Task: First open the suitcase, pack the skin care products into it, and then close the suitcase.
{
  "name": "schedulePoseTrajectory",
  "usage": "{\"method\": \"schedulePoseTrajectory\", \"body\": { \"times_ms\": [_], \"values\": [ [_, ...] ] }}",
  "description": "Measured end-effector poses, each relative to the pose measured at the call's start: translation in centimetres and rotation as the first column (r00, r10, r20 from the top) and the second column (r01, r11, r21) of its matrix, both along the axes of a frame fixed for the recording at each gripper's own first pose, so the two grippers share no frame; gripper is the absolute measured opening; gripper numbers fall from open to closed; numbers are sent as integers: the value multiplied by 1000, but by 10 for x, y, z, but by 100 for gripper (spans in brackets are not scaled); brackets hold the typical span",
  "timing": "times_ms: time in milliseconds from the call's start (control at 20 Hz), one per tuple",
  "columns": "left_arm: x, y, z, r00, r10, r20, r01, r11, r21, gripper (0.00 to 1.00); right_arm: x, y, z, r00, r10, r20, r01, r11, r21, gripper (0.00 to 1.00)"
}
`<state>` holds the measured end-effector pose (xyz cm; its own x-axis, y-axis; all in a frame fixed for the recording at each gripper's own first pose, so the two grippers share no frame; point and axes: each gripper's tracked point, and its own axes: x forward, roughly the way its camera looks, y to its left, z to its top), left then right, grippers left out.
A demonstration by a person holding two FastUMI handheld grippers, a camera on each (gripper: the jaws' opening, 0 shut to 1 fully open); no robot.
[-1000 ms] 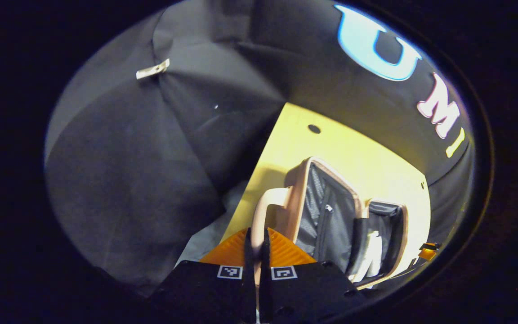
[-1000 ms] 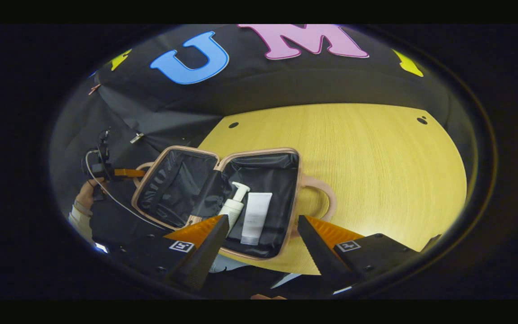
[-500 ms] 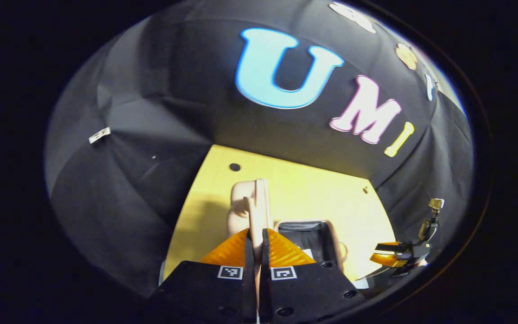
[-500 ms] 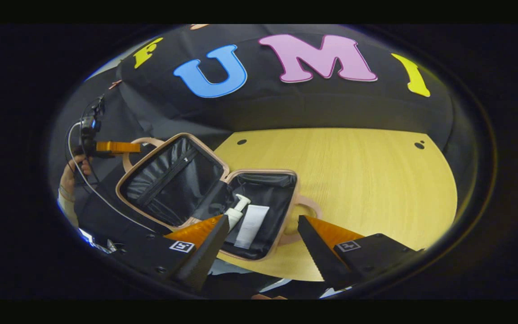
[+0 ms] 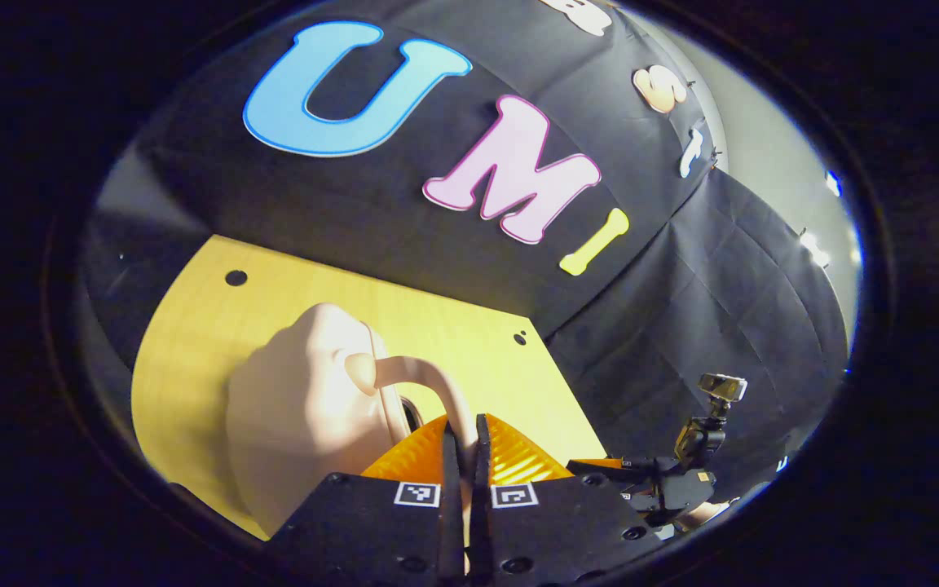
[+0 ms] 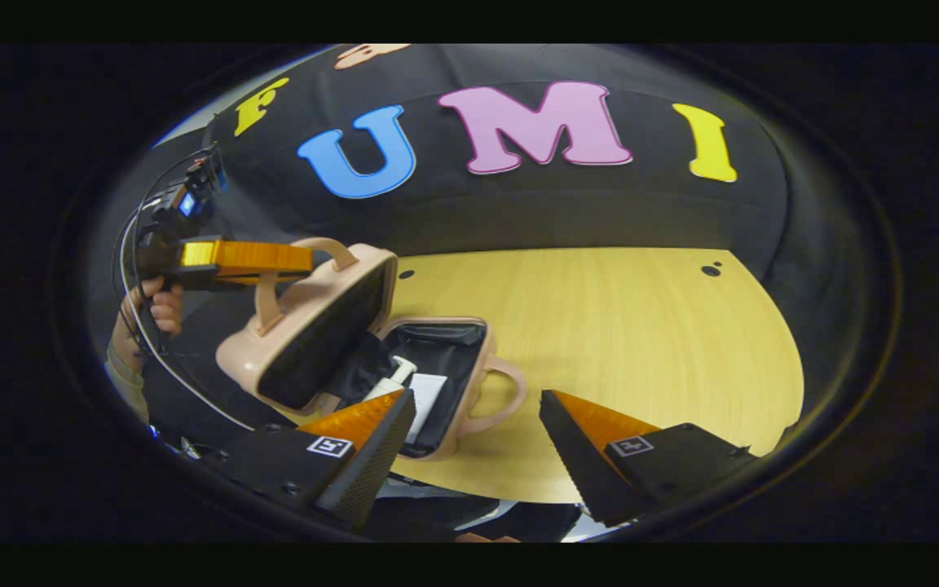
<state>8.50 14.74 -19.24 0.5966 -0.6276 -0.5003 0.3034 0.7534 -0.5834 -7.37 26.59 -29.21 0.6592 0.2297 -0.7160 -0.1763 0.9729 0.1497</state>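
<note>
While the round, pale wooden table [image 6: 616, 342] carries it near its left edge, the small pink hard-shell suitcase [image 6: 437, 383] stands half shut, its lid [image 6: 306, 326] tilted over the black-lined base. Inside the base lie a white pump bottle [image 6: 392, 381] and a white tube [image 6: 425, 399], side by side. Clenched on the lid's pink loop handle [image 5: 437, 391], the left gripper [image 5: 463, 432] grasps it. Well apart from the suitcase, the right gripper [image 6: 478, 408] is spread wide, holding nothing.

lid [image 6: 306, 326] overhangs suitcase mouth | table [image 6: 641, 342] right side free
</note>
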Motion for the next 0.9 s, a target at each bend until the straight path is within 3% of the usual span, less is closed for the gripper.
{"method": "schedulePoseTrajectory", "body": {
  "times_ms": [150, 300, 450, 600, 750, 850, 900],
  "values": [
    [-5, -76, -58, 995, -98, -11, 98, 994, 48, 8, -14, -31, 10, 996, -82, 16, 82, 997, -8, 97],
    [-26, -124, -140, 978, -162, -133, 180, 973, 141, 8, -32, -60, 22, 987, -157, 19, 157, 987, -30, 98],
    [-34, -138, -184, 971, -186, -151, 222, 938, 267, 8, -45, -87, 31, 975, -221, 34, 222, 973, -65, 98],
    [-36, -131, -180, 966, -184, -183, 237, 911, 338, 11, -58, -103, 36, 962, -269, 46, 271, 961, -59, 98],
    [-30, -131, -179, 975, -160, -157, 209, 899, 384, 22, -62, -108, 39, 962, -265, 63, 268, 963, -40, 98],
    [-20, -126, -170, 988, -128, -87, 153, 882, 445, 47, -61, -111, 40, 973, -220, 68, 223, 974, -42, 98],
    [-15, -122, -161, 994, -103, -41, 110, 869, 483, 49, -60, -118, 40, 978, -196, 74, 200, 978, -54, 98]
  ]
}}
